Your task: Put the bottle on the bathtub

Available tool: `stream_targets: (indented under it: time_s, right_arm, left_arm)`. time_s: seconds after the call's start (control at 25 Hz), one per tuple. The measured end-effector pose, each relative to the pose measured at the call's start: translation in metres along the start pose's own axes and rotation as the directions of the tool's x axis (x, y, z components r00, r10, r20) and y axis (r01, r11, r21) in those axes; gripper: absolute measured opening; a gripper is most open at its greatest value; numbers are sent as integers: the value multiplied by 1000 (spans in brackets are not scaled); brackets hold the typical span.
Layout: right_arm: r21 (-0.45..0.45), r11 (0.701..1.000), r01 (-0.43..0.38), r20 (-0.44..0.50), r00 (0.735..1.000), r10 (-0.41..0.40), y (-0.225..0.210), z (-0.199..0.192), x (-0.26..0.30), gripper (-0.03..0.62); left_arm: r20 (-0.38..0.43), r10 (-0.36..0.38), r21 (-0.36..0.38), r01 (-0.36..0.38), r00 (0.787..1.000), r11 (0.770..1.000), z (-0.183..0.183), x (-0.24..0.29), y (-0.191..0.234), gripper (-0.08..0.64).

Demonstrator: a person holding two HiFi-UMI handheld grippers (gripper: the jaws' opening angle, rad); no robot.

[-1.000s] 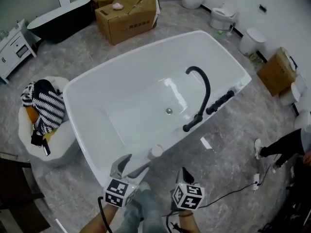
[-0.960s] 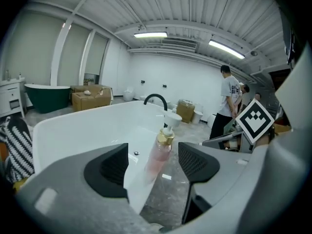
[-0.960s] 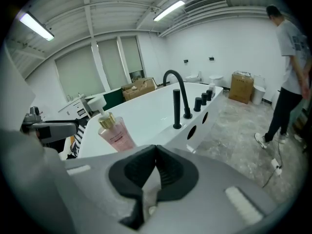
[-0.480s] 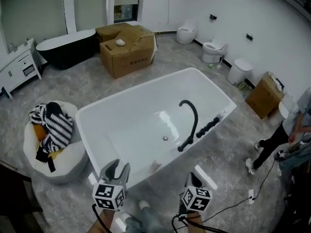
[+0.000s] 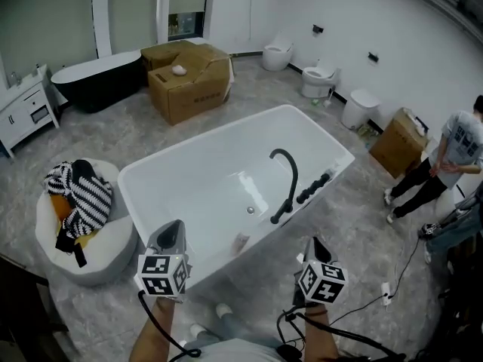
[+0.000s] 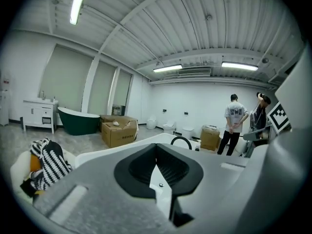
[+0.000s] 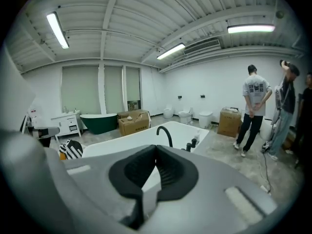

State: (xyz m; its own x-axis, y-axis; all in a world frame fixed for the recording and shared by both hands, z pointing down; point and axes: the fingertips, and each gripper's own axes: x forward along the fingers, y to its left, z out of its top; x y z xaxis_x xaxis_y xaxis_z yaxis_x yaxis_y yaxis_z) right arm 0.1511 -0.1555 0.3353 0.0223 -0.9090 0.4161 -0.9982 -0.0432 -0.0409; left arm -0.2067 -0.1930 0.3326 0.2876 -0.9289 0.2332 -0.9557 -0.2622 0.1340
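The left tool (image 5: 171, 232) and right tool (image 5: 316, 246) hover level before the white glossy bathtub (image 5: 181, 187), jaws together, empty. Only the head view shows the small pale bottle (image 5: 240, 242) at its near rim.

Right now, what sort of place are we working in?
Probably a bathroom-fixture showroom or warehouse: a freestanding white bathtub, a dark tub behind it, several toilets in a row, and cardboard boxes.

Left gripper (image 5: 171, 231) had grey body, black ribbed pads (image 6: 168, 167), white cube (image 5: 161, 274) with black square markers, black cable (image 5: 149, 315). Right gripper (image 5: 317, 245) had same build: marker cube (image 5: 323, 281), black cables (image 5: 343, 334). Person wore grey-blue trousers (image 5: 230, 326), white shoes (image 5: 224, 309).
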Motion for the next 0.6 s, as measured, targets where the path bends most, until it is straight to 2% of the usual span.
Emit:
stream_targets:
  time_s: [0.28, 0.4, 0.6]
  right_arm:
    - [9, 998, 54, 73, 996, -55, -14, 23, -18, 3]
    - [-12, 998, 64, 77, 995, -63, -12, 21, -22, 2]
    - [9, 998, 62, 63, 996, -62, -15, 16, -20, 2]
  left_arm:
    - [19, 1, 23, -2, 1000, 1000, 12, -1, 4, 8]
    - [11, -5, 38, 4, 1000, 999, 9, 1, 0, 8]
    - [-8, -5, 59, 5, 1000, 998, 4, 4, -5, 8]
